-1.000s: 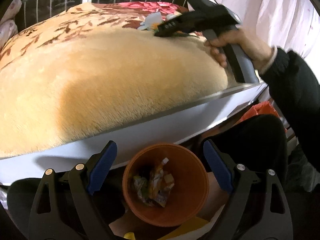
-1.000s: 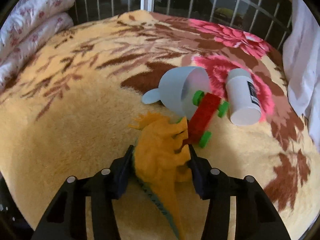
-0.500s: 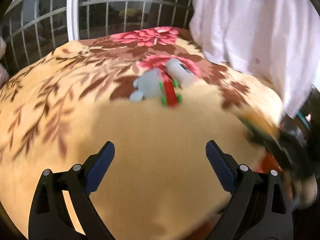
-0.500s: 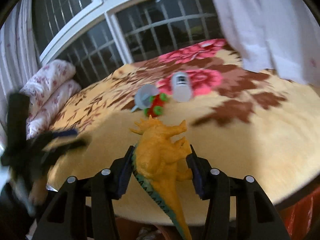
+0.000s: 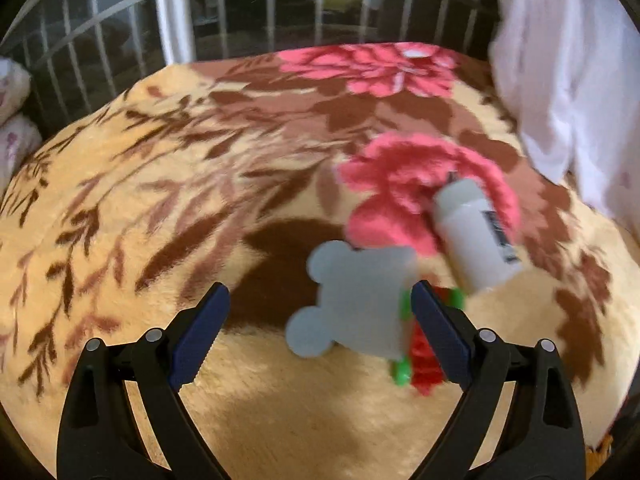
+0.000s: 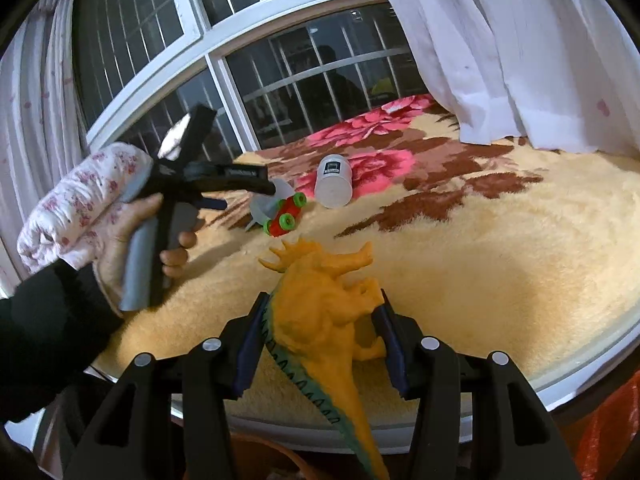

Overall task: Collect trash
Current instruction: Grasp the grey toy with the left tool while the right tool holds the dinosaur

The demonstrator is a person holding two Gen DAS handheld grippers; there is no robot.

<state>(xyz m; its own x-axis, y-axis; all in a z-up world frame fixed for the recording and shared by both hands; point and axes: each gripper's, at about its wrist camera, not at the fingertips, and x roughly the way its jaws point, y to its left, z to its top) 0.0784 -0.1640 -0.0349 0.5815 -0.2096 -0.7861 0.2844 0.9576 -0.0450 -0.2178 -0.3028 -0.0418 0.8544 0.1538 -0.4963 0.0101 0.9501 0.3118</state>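
Gripping the orange dinosaur (image 6: 324, 312) in your right gripper (image 6: 320, 344), you are narrowing your empty left gripper (image 5: 320, 320) near the tipped grey cup (image 5: 360, 304)

orange dinosaur toy (image 6: 324, 320) | upright | clamped between gripper pads | above blanket edge

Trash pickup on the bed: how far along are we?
Nothing visibly binned in these views. The right gripper holds the orange dinosaur. The left gripper, jaws closing, reaches the grey cup, not gripped yet. The red toy car and white bottle remain on the blanket.
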